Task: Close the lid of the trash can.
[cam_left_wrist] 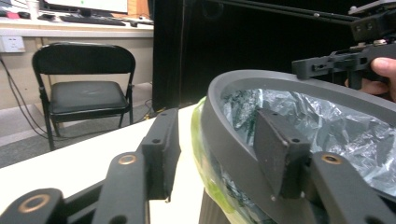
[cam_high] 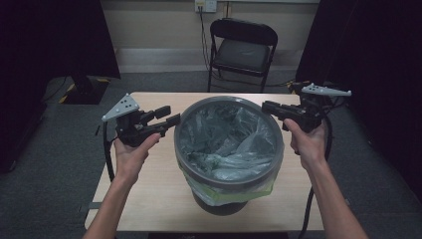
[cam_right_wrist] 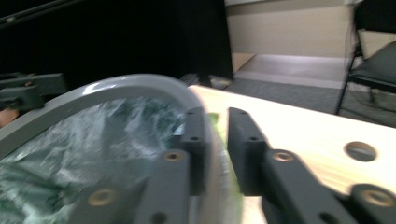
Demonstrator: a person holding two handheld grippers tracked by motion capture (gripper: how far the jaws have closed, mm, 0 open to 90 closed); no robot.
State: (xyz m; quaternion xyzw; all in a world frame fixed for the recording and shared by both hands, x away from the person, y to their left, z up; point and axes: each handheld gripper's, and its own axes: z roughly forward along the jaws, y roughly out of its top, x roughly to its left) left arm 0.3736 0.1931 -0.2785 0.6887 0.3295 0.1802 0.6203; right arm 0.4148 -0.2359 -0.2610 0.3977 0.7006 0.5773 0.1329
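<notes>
A round grey bin [cam_high: 226, 182] lined with a crinkled translucent plastic bag [cam_high: 224, 139] stands mid-table. My left gripper [cam_high: 168, 115] is at the bin's left rim and is open. In the left gripper view [cam_left_wrist: 217, 130] one jaw is outside the rim [cam_left_wrist: 280, 79] and the other is inside, over the bag [cam_left_wrist: 336, 121]. My right gripper [cam_high: 266, 106] is at the right rim. In the right gripper view [cam_right_wrist: 217, 121], which is blurred, its jaws stand close together with the rim [cam_right_wrist: 116, 86] and the bag's green edge pinched between them.
The light wooden table [cam_high: 149, 189] has bare room around the bin and a small round hole [cam_right_wrist: 359, 150] near the right gripper. A black folding chair [cam_high: 243, 47] stands beyond the far edge. Dark curtains hang on both sides.
</notes>
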